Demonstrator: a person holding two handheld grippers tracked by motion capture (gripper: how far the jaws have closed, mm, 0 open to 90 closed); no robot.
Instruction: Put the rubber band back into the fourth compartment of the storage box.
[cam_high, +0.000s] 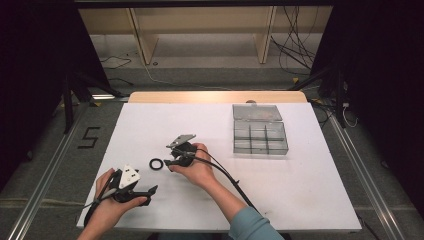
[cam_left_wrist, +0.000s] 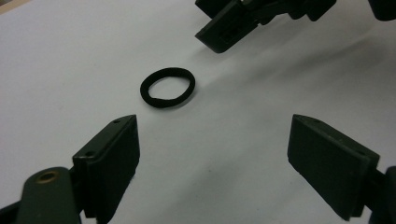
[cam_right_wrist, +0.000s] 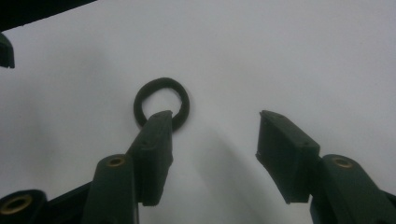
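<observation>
Right gripper (cam_high: 169, 161) is seen in the high view near the middle of the white worktop (cam_high: 300, 190), held in the person's right hand (cam_high: 197, 170) with its black cable (cam_high: 227, 177) trailing back along the forearm. Its jaws are parted to a middling width and nothing is clamped between them. A small black ring (cam_high: 156, 163) lies flat on the worktop just beside the jaw tips; in the right gripper view the ring (cam_right_wrist: 161, 100) is partly overlapped by the tip of the left-hand jaw, while the gap between the jaws is seen over bare worktop beside it, and whether the jaw touches the ring cannot be told. Left gripper (cam_high: 150, 192) is held low near the front left corner of the worktop in the left hand (cam_high: 107, 200), a white plate showing on top of it; its jaws are spread wide and empty. In the left gripper view the ring (cam_left_wrist: 167, 87) is seen lying ahead of those open jaws, with the right gripper (cam_left_wrist: 229, 28) beyond it. Farther off, towards the back right of the worktop, a clear plastic compartment box (cam_high: 260, 137) is set with its lid open, well apart from both grippers and the ring.
</observation>
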